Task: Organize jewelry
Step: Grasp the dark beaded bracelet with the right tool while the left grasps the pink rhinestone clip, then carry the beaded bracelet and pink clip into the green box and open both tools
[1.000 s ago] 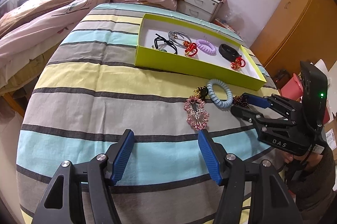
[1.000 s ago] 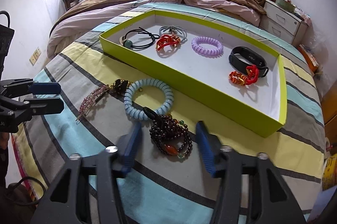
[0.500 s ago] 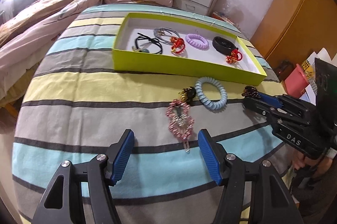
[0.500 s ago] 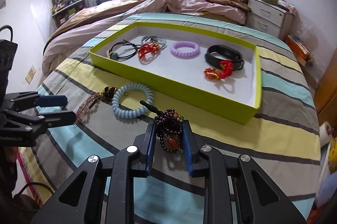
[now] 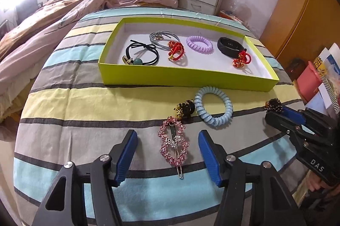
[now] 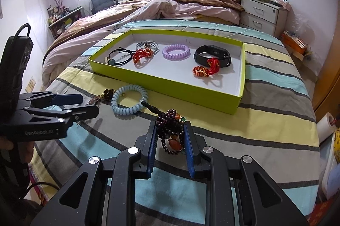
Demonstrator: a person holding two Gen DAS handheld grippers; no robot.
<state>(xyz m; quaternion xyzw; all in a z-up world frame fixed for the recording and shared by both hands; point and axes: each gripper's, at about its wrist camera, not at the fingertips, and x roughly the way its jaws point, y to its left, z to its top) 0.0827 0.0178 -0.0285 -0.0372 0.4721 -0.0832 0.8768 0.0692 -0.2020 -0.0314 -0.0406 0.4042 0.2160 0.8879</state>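
Observation:
On the striped tablecloth, a pink rhinestone hair clip (image 5: pixel 173 144) lies between the fingers of my left gripper (image 5: pixel 166 134). Its jaws are closing and the pads stand clear of the clip. My right gripper (image 6: pixel 170 126) is shut on a dark bead bracelet (image 6: pixel 172 134), which bunches between its pads. A blue spiral hair tie (image 5: pixel 213 106) and a black-and-gold clip (image 5: pixel 184 109) lie in front of the green tray (image 5: pixel 180 79). The tray holds hair ties, red knots and a black wristband (image 6: pixel 212 54).
A bed with pink bedding (image 5: pixel 63 13) lies behind the table on the left. A white nightstand (image 6: pixel 261 13) stands behind it, and a wooden wardrobe (image 5: pixel 308 13) stands on the right. Boxes and papers (image 5: pixel 314 81) crowd the table's right edge. A paper roll (image 6: pixel 326 124) is off to the right.
My right gripper has closed on the bead bracelet. My left gripper has moved forward until its fingers straddle the pink hair clip, and its jaws have narrowed slightly.

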